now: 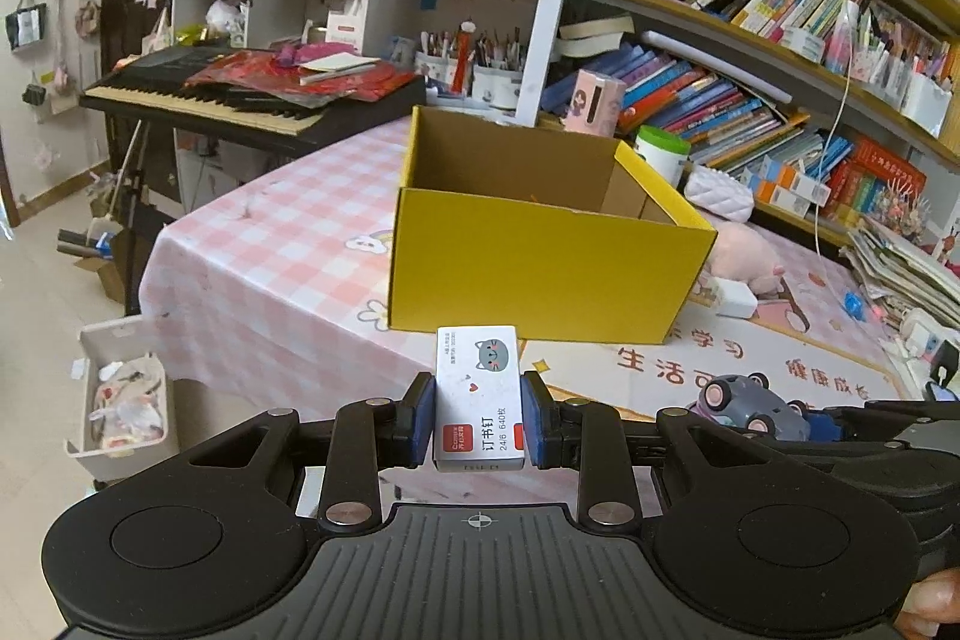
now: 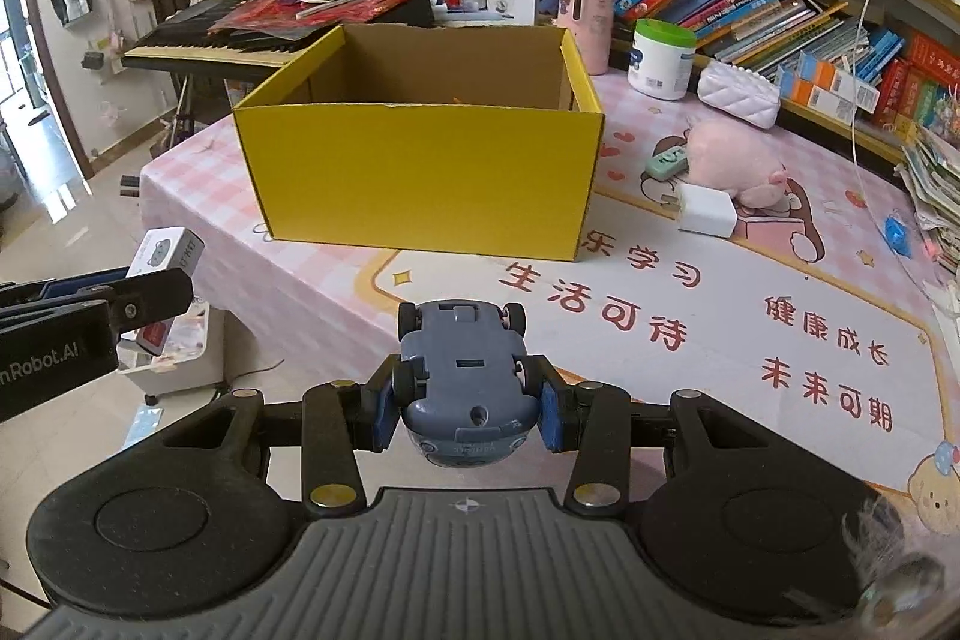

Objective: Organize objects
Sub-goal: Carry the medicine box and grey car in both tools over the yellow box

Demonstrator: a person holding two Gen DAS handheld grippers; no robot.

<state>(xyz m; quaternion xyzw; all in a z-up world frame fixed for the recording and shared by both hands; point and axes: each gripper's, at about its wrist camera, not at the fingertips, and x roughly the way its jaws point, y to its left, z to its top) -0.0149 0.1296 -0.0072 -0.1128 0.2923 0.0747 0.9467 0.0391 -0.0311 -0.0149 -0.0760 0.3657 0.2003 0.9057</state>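
Note:
My left gripper [image 1: 478, 421] is shut on a small white staple box [image 1: 478, 394] with a grey cat face, held above the table's near edge in front of the open yellow cardboard box [image 1: 540, 274]. My right gripper [image 2: 468, 415] is shut on a blue-grey toy car [image 2: 465, 376], belly up, over the printed desk mat. The yellow box [image 2: 420, 178] stands ahead of it, its floor hidden by the near wall. In the right wrist view the left gripper [image 2: 144, 295] shows at the left edge with the staple box [image 2: 165, 256]. The toy car [image 1: 750, 403] also appears in the left wrist view.
On the pink checked tablecloth [image 1: 270, 280], right of the box, lie a pink plush toy [image 2: 735, 169], a white charger [image 2: 708, 211], a mint remote [image 2: 666, 163], a white tub [image 2: 660, 58] and a quilted white pouch [image 2: 741, 97]. Bookshelves crowd the right; a keyboard [image 1: 240, 100] and a floor bin [image 1: 126, 394] stand left.

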